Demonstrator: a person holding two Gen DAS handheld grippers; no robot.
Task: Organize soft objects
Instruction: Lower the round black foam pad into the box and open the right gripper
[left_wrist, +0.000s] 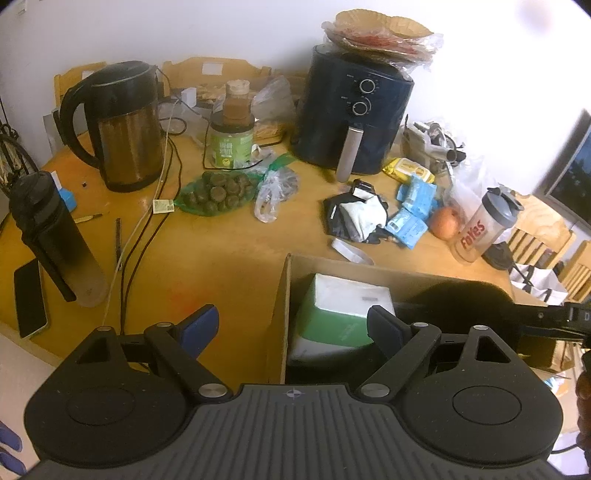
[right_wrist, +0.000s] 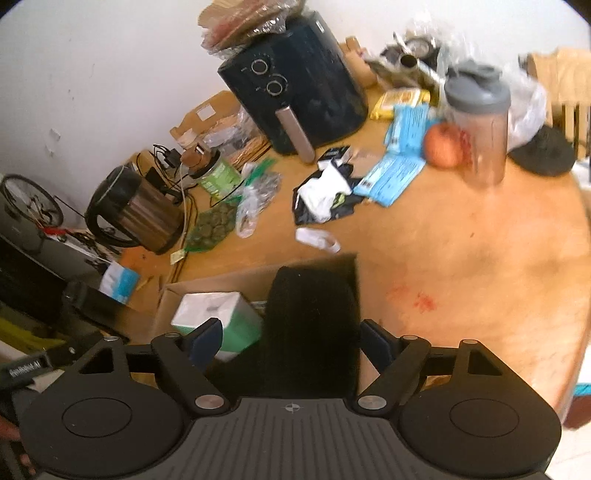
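Observation:
An open cardboard box sits on the wooden table close in front of me. Inside lie a green-and-white soft pack and a black soft cloth item. My left gripper is open and straddles the box's left wall, with the green pack beside its right finger. Above the box, my right gripper stands open; the black item lies between its fingers and the pads do not press on it. A black-and-white cloth pile and blue soft packs lie farther back.
A kettle, a black air fryer, a shaker bottle, an apple, a black flask, a phone, cables and a bag of brown rounds crowd the table. Bare wood lies right of the box.

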